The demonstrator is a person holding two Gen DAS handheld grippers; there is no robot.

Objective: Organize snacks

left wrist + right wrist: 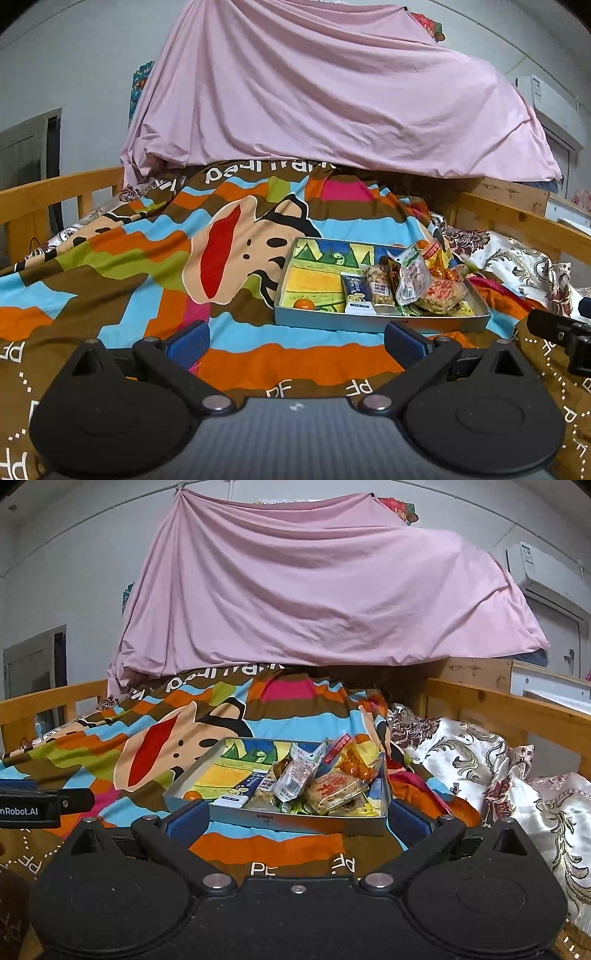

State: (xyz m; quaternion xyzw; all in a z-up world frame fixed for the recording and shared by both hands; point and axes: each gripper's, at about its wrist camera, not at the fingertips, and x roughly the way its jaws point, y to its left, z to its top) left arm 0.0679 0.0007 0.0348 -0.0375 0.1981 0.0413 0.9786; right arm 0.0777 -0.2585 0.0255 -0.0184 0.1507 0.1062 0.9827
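Resting on the striped bedspread [110, 258], the tin tray [380, 321] holds snack packets [410, 277] crowded to its right end, perhaps one orange [304, 304] at left. Left gripper [293, 341] and right gripper [295, 818] hover spread, empty, before its near rim; bare cover lies left.

A bedroom: wooden bed frame [44, 199], cartoon-print quilt [155, 258], pink sheet [332, 96], wall air conditioner [535, 572].

Tray [376, 322] matt grey metal; snack packets [412, 275] glossy plastic; bedspread [110, 258] soft cloth; bed rail [517, 709] bare wood.
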